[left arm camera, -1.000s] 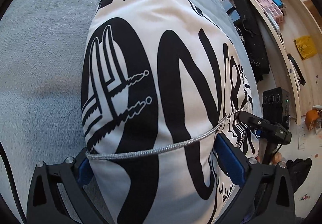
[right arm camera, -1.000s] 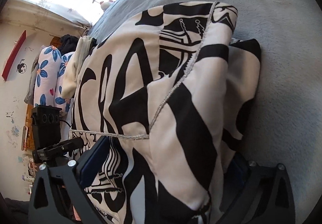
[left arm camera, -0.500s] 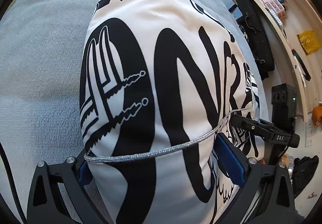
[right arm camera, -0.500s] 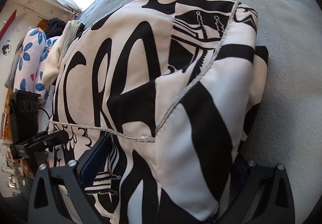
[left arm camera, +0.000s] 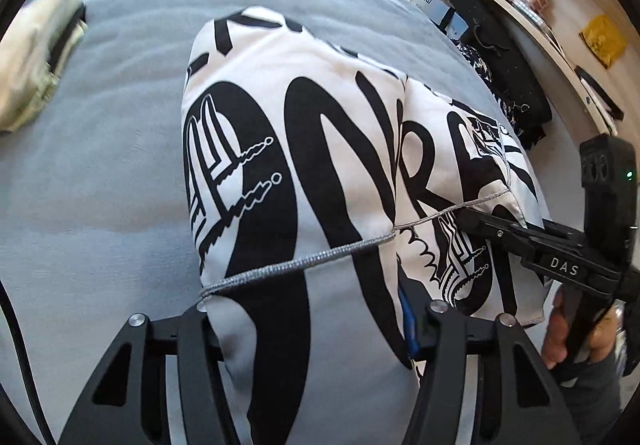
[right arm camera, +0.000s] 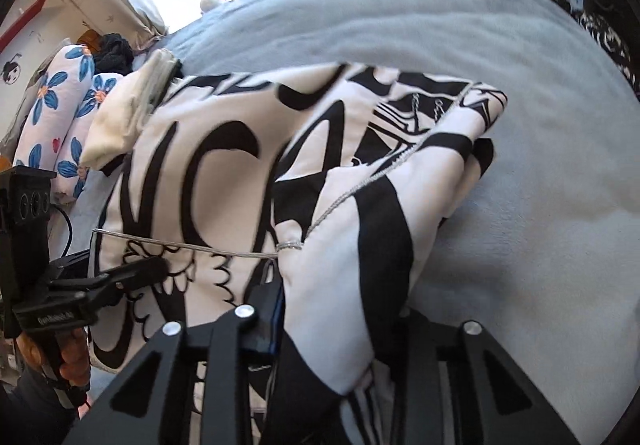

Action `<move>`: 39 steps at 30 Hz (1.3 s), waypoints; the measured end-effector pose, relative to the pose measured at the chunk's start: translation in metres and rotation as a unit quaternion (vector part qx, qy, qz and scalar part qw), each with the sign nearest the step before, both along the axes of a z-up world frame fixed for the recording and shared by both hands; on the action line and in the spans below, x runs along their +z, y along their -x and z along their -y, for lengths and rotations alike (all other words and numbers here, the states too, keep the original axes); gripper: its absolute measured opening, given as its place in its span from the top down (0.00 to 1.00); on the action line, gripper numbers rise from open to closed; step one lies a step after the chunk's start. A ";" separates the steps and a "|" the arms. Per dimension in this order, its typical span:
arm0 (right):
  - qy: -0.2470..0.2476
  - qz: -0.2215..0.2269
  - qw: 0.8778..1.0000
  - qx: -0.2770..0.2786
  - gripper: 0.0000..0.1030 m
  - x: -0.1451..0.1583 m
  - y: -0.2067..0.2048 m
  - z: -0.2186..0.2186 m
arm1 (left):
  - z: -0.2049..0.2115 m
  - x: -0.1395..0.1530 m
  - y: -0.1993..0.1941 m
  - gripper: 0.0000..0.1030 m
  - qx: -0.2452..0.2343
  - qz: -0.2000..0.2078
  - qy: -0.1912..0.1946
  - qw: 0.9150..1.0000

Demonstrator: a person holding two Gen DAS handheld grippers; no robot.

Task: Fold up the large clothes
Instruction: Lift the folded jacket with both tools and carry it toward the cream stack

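A large white garment (left arm camera: 304,149) with bold black lettering and a silver-trimmed edge lies part-folded on a grey bed (left arm camera: 120,165). My left gripper (left arm camera: 308,319) has the garment's near fold bunched between its fingers, and its jaws are closing on the cloth. In the right wrist view my right gripper (right arm camera: 336,319) is closing on a thick fold of the same garment (right arm camera: 224,173), which fills the gap between its pads. Each gripper shows in the other's view: the right gripper (left arm camera: 476,223) at the cloth's right edge, the left gripper (right arm camera: 148,271) at its left edge.
A folded cream cloth (left arm camera: 36,57) lies at the bed's far left. Wooden shelves (left arm camera: 568,29) and a black case (left arm camera: 504,61) line the right side. Floral pillows (right arm camera: 60,117) are piled by the window. A person's hand (left arm camera: 560,337) holds the right gripper's handle.
Both grippers' jaws have narrowed onto the garment's near edge. Both have risen and drawn back, so more of the bed and room shows, and the near edge is lifted.
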State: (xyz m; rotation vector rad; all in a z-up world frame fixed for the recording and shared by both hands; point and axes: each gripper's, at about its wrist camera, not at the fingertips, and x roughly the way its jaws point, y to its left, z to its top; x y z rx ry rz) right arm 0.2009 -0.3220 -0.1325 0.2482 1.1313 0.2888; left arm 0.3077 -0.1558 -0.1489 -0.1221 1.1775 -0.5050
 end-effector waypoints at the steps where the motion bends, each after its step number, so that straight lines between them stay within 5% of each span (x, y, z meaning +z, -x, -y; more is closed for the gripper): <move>1: -0.001 0.001 1.000 0.002 0.74 0.002 0.003 -0.004 | -0.005 0.005 0.004 0.46 0.002 0.004 -0.004 1.000; 11: -0.035 0.031 0.998 0.036 0.74 0.048 0.021 -0.089 | -0.098 0.064 0.036 0.47 0.044 0.024 -0.013 0.999; 18: -0.070 0.069 0.992 0.074 0.74 0.097 -0.014 -0.186 | -0.202 0.119 0.008 0.47 0.073 0.065 -0.037 0.995; 30: -0.140 0.125 0.978 0.091 0.74 0.145 -0.182 -0.340 | -0.367 0.189 -0.160 0.47 0.091 0.148 -0.078 0.982; 35: -0.153 0.134 0.975 0.090 0.74 0.131 -0.264 -0.396 | -0.418 0.172 -0.255 0.47 0.095 0.157 -0.081 0.980; 39: -0.165 0.107 0.976 0.090 0.74 0.089 -0.315 -0.422 | -0.447 0.124 -0.303 0.46 0.098 0.139 -0.077 0.982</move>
